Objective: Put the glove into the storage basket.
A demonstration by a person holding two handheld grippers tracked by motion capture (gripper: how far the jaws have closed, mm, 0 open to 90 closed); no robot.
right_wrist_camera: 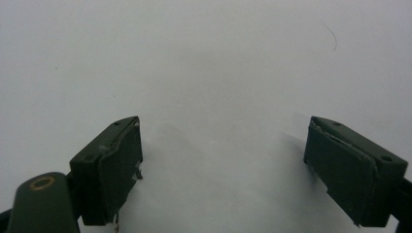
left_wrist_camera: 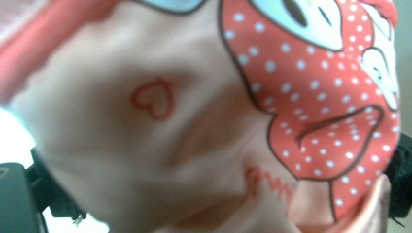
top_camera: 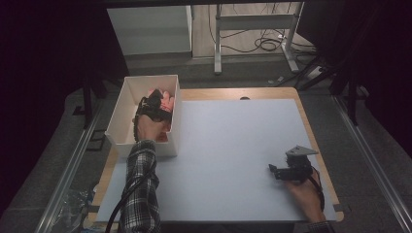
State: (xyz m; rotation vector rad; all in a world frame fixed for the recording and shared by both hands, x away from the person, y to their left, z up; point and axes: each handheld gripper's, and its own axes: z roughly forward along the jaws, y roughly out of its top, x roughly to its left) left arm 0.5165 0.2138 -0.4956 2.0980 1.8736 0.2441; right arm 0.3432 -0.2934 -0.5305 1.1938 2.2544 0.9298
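A pink cloth (top_camera: 168, 99) lies in the white box (top_camera: 118, 114) at the table's far left. My left gripper (top_camera: 154, 105) reaches down into the box, right over that cloth. In the left gripper view the cloth (left_wrist_camera: 184, 126) bulges close to the lens, pale pink with a small red heart and a red white-dotted cartoon print. The dark jaws stand wide apart at the two bottom corners, with the cloth between them. My right gripper (top_camera: 273, 170) rests low over the white board (top_camera: 233, 141) at the near right. In its own view the right gripper (right_wrist_camera: 223, 165) is open with nothing between its jaws.
The white board covers most of the wooden table (top_camera: 311, 127). The box's tall walls hem in the left hand. Beyond the far edge are a white cabinet (top_camera: 150, 29), desk legs (top_camera: 217, 43) and cables on the floor. Metal rails (top_camera: 73, 160) run along both sides.
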